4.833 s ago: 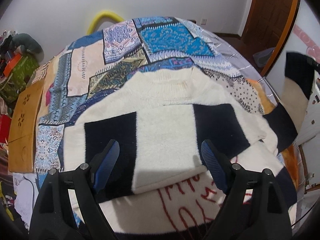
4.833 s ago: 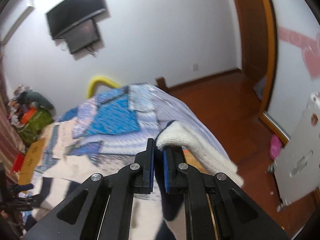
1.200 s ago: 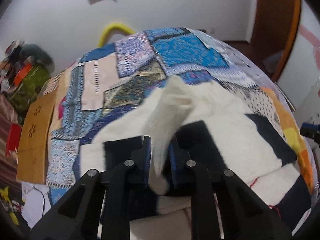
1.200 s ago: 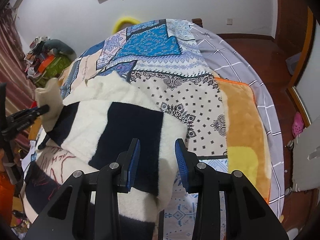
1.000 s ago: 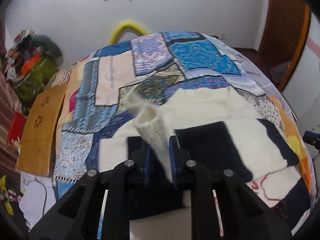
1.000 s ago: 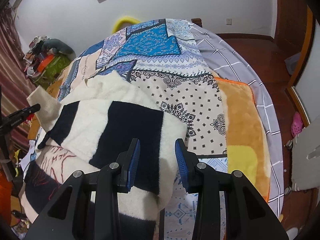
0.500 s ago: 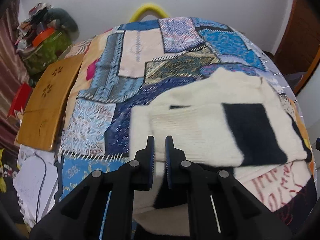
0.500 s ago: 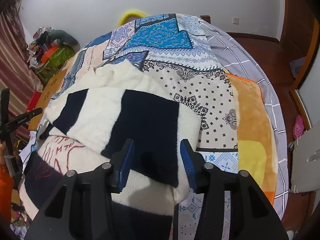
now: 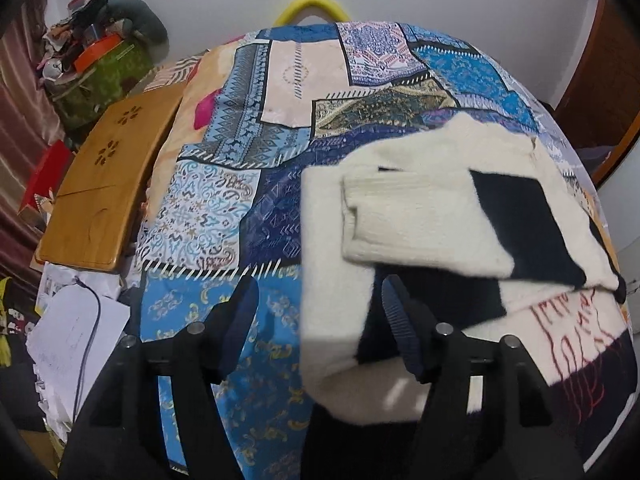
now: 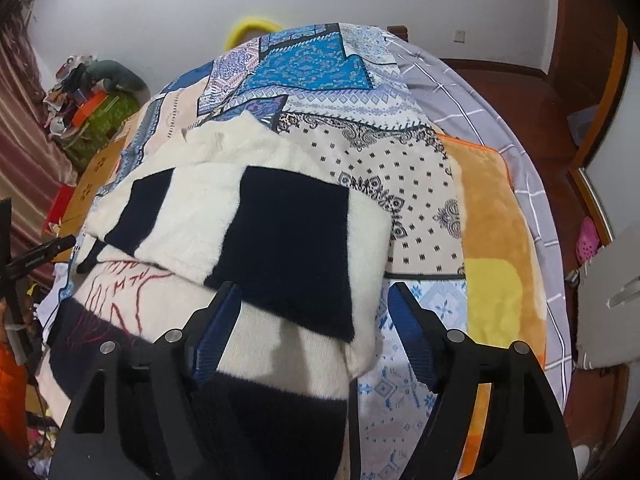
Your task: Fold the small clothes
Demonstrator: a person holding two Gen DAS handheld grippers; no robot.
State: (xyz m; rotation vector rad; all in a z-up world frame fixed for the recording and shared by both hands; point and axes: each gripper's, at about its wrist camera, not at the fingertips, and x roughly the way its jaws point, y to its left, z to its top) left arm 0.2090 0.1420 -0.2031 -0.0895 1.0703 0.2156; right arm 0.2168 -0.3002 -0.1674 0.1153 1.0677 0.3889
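A cream and black knit sweater (image 9: 432, 208) lies on the patchwork bedspread (image 9: 256, 168), both sleeves folded across its body. Its left sleeve's ribbed cuff (image 9: 384, 216) lies flat on top. My left gripper (image 9: 316, 304) is open and empty over the sweater's lower left edge. My right gripper (image 10: 314, 306) is open and empty over the sweater's (image 10: 248, 224) lower right corner, where the black block shows. The sweater's hem, with red stitching (image 10: 120, 280), hangs toward me.
A wooden lap table (image 9: 104, 184) leans at the bed's left side, with papers and a cable (image 9: 76, 336) below. A green box with clutter (image 9: 104, 68) stands far left. An orange-yellow blanket (image 10: 496, 264) lies right of the sweater. A wooden door (image 10: 588, 20) is at right.
My left gripper carried the left sleeve across the sweater, laid it down, then opened and drew back to the left edge. My right gripper opened wider and stayed near the lower right corner.
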